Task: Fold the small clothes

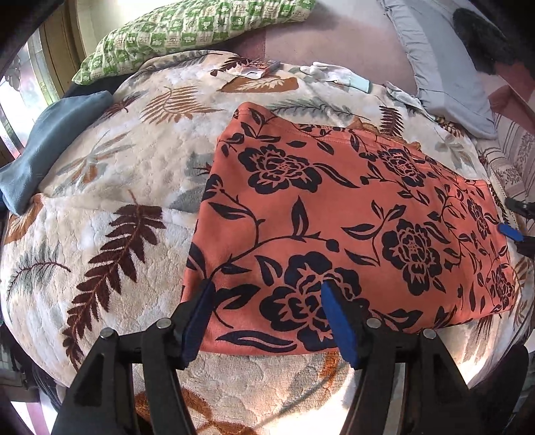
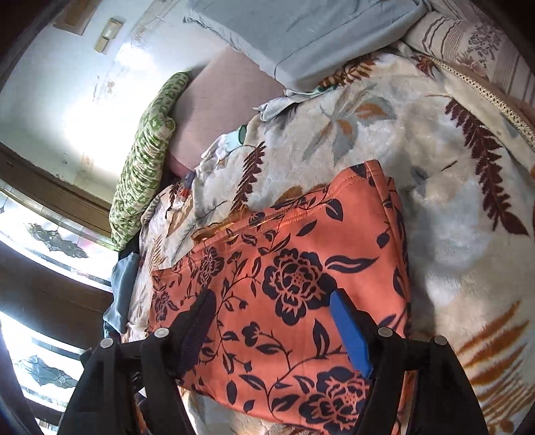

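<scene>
Left-wrist view, left to right: a blue-grey folded cloth (image 1: 50, 147) lies at the left edge of the leaf-patterned fleece blanket (image 1: 110, 200) that covers the bed; a green checked pillow (image 1: 180, 30) rests beyond the blanket's far-left corner; some small pale items (image 1: 331, 73), too small to identify, sit near the far edge; a grey pillow (image 1: 444, 77) lies at the far-right corner. The task's object, an orange garment with a dark floral print (image 1: 334, 214), lies flat on the middle of the blanket as a neat rectangle with a hemmed far edge, which suggests at least one fold is complete. The left gripper (image 1: 267, 287) hovers over the garment's near-left corner with its jaws wide apart and nothing between the pads. At the garment's right edge the tip of the right gripper (image 1: 511, 231) is just visible. Right-wrist view: the right gripper (image 2: 274, 297) stands over the orange garment (image 2: 301, 251) with jaws spread wide and no cloth pinched; the blanket (image 2: 451, 200) extends bare to the right. Judged status: the garment appears released and at rest after a fold; what remains is probably a further fold to a compact size, or moving it aside. Whether other clothes await folding cannot be told.
</scene>
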Tool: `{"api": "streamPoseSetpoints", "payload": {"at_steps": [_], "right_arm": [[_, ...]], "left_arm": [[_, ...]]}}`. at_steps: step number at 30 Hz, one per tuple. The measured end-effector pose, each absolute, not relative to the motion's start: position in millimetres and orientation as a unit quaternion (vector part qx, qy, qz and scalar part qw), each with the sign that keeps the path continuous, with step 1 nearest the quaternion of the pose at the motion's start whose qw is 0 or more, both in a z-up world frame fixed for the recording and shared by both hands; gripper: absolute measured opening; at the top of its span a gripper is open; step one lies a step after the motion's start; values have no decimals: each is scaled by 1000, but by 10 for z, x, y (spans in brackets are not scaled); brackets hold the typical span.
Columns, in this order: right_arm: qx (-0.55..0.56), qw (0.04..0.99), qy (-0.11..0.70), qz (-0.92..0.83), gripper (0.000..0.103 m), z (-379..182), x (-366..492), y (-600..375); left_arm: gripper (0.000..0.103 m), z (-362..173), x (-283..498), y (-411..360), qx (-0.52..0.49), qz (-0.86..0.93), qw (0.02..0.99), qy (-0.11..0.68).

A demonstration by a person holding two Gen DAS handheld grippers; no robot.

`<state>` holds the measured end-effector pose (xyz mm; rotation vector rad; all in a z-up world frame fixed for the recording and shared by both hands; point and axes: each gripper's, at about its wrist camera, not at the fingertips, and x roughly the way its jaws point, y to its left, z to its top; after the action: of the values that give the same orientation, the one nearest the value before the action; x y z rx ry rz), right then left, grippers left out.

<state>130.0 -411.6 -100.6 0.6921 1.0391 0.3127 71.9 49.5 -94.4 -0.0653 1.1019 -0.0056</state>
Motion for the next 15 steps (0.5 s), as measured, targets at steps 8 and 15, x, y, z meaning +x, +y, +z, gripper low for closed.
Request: {"api": "streamPoseSetpoints", "payload": {"at_steps": [8,15], "right_arm": [[372,764,516,111,74,-1305,1550,-4254],[366,769,515,92,76,-1563,2003,-4375]], "left_arm": [[66,-941,714,566,-33,15,849,528],[66,-908,665,489,-6,21,849,528]]}}
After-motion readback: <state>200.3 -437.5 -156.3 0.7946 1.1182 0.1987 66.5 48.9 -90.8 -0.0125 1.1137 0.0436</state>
